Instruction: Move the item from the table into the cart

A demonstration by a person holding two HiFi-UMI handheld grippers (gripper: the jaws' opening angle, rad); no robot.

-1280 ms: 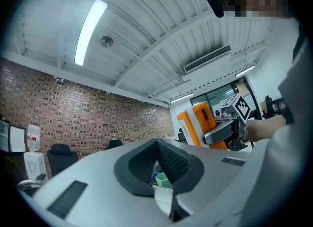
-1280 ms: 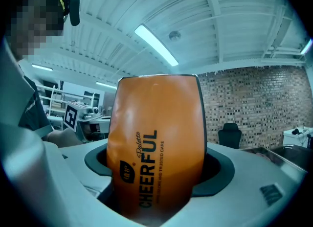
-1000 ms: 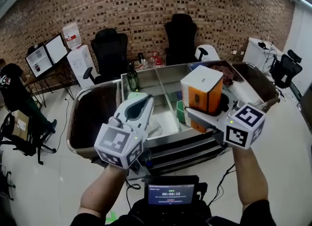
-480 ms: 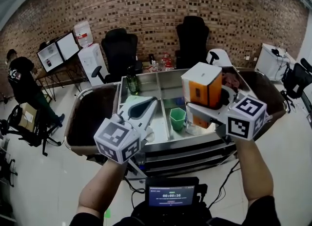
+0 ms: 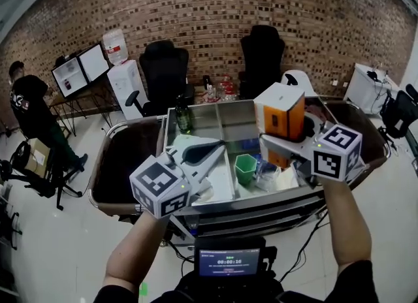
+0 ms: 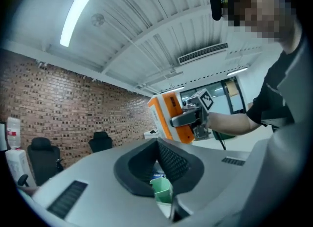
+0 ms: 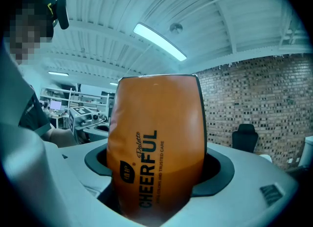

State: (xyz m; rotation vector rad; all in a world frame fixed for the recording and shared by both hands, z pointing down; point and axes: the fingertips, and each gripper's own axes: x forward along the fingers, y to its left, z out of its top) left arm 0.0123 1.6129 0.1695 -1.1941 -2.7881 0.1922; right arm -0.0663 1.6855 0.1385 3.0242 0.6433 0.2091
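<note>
While clamped on the orange box (image 5: 281, 113), lower right gripper (image 5: 286, 141) steadily into the cart (image 5: 261, 199); hold closed, empty left gripper (image 5: 219, 145) clear.

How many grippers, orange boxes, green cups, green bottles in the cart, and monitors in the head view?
Grippers: 2, the left gripper and the right gripper
Orange box: 1, in the right jaws
Green cup: 1
Green bottle: 1
Monitors: 2
Total: 7
</note>
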